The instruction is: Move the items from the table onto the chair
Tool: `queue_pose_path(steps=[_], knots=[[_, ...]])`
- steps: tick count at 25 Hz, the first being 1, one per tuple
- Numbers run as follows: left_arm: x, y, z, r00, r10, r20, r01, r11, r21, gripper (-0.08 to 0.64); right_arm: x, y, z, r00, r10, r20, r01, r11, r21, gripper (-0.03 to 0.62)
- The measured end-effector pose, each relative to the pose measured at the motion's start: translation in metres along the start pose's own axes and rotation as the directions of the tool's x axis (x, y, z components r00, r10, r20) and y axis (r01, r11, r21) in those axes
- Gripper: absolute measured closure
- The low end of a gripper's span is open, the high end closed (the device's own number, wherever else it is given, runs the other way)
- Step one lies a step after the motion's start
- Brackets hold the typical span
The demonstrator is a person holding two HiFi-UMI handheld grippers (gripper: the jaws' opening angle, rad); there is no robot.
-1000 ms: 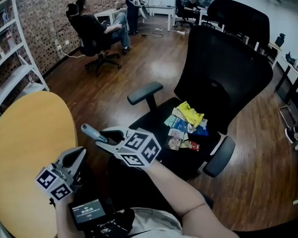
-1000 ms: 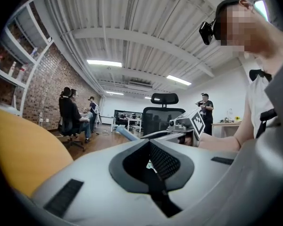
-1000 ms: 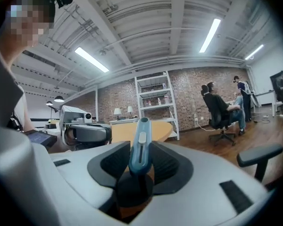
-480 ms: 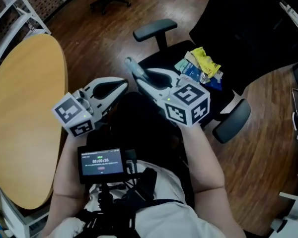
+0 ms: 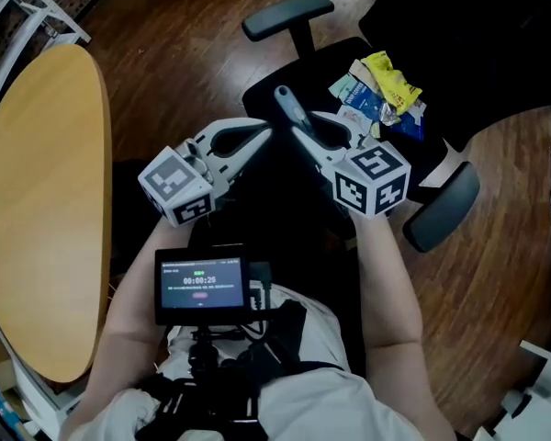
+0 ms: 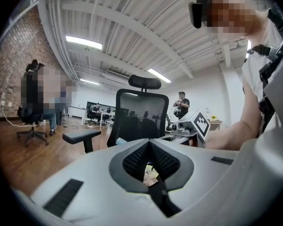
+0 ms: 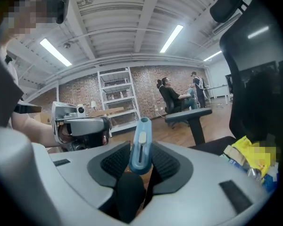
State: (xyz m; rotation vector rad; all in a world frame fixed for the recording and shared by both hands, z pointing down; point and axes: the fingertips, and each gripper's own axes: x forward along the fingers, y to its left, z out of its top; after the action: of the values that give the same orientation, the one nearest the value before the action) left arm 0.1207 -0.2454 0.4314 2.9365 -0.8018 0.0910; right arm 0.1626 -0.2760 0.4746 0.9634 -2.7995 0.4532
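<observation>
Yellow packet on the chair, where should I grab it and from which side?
Probably pinch the yellow packet by its crinkled edge, from above on the near side: it tops the pile, and the backrest blocks the far side.

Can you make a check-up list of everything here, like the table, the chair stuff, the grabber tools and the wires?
Surface: round wooden table, bare where it shows.
Job's things: pile of packets lies on the black chair; blue cutter is off the table.
Clutter: nothing seen.
Grippers: right tool shut on the blue cutter; left tool shut, nothing in it.
Cables: dark leads beside the small screen at the person's chest.
Surroundings: wooden floor, brick wall, shelving, seated person far off.
</observation>
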Motion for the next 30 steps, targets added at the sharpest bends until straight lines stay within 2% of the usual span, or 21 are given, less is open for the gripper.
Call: queue_pose_path(steps=[7,13,16,19,24,27,30], knots=[[0.003,0.0,-0.022,1.0,0.003,-0.02,-0.005,0.997,-0.073,0.551,-0.003,-0.005,-0.031,0.999,-0.026,-0.021,0.027,0.997,0.066,0.463],[0.014,0.004,-0.032,0.999,-0.008,-0.038,0.004,0.994,-0.106,0.551,-0.004,-0.032,-0.043,0.993,-0.1,-0.069,0.106,0.989,0.102,0.463],[0.027,0.009,-0.033,0.999,-0.008,-0.041,0.004,0.993,-0.116,0.551,-0.004,-0.06,-0.037,0.983,-0.166,-0.08,0.174,0.979,0.107,0.462],[0.037,0.015,-0.03,0.999,-0.003,-0.045,-0.002,0.993,-0.114,0.551,-0.007,-0.093,-0.042,0.955,-0.267,-0.128,0.28,0.954,0.104,0.46],[0.054,0.015,-0.026,0.998,-0.027,-0.056,0.022,0.995,-0.097,0.551,-0.028,-0.145,-0.081,0.878,-0.412,-0.245,0.443,0.893,0.086,0.456],[0.07,0.018,-0.044,0.996,-0.026,-0.086,0.016,0.994,-0.112,0.551,-0.033,-0.171,-0.116,0.849,-0.426,-0.314,0.474,0.876,0.093,0.454],[0.072,0.01,-0.06,0.994,-0.021,-0.108,0.005,0.99,-0.144,0.551,-0.027,-0.164,-0.136,0.835,-0.401,-0.377,0.449,0.892,0.047,0.449]])
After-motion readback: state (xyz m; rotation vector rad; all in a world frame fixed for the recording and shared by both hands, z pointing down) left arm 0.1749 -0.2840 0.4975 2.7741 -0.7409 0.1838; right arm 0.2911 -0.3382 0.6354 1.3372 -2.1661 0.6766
